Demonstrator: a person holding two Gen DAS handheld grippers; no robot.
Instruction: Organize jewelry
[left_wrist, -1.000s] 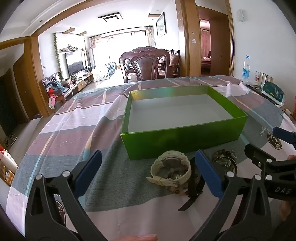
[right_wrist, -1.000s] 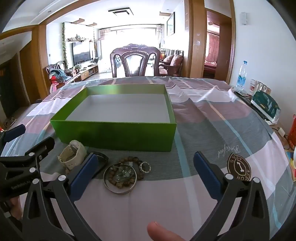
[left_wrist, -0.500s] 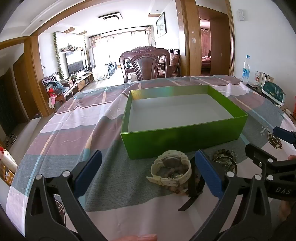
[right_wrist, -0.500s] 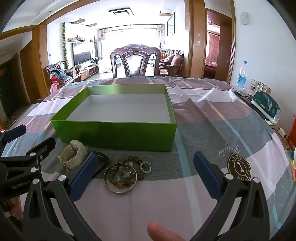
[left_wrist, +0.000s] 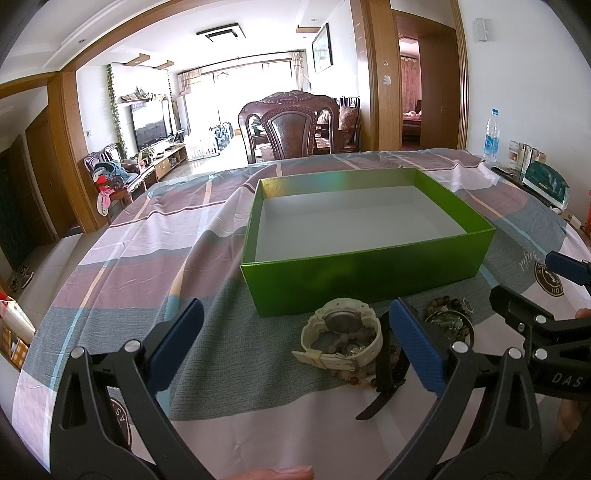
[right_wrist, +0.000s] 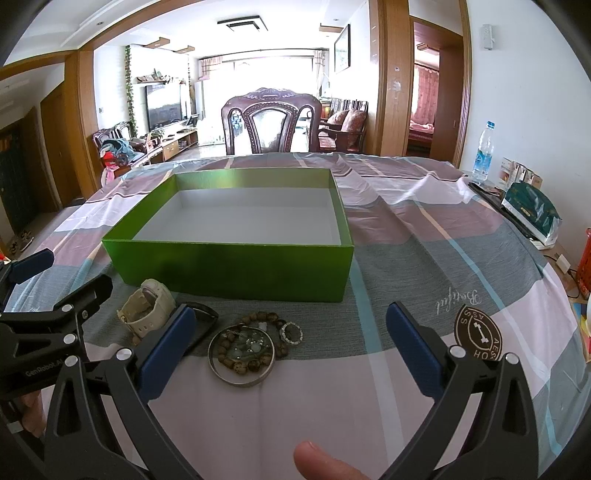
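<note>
Left wrist view, left to right: the left gripper (left_wrist: 291, 341) fills the lower frame, its blue-padded jaws spread wide with nothing between them but bare cloth. Right of frame centre, an open green box (left_wrist: 369, 271) stands on the counter (left_wrist: 147, 266), which is covered by a striped cloth; the white interior of the box holds nothing. Just below the box's near wall lies a cream watch (left_wrist: 341, 336), resting over a pink bead bracelet (left_wrist: 356, 376). A black strap (left_wrist: 384, 373) lies beside the watch, partly behind the right-hand blue pad. Further right, a heap of brown beads and a metal bangle is partly hidden. At the right edge, the right gripper (left_wrist: 532, 284) enters the frame.

Right wrist view, left to right: the left gripper (right_wrist: 66, 273) enters at the left edge. The cream watch (right_wrist: 146, 308) sits at lower left, near the green box (right_wrist: 236, 269). At lower centre, a silver bangle (right_wrist: 242, 356) encircles brown wooden beads (right_wrist: 258, 317); a small ring (right_wrist: 291, 332) lies just right of them. The right gripper (right_wrist: 290, 349) frames this group, jaws fully apart and gripping nothing. A fingertip (right_wrist: 321, 461) shows at the bottom edge.
</note>
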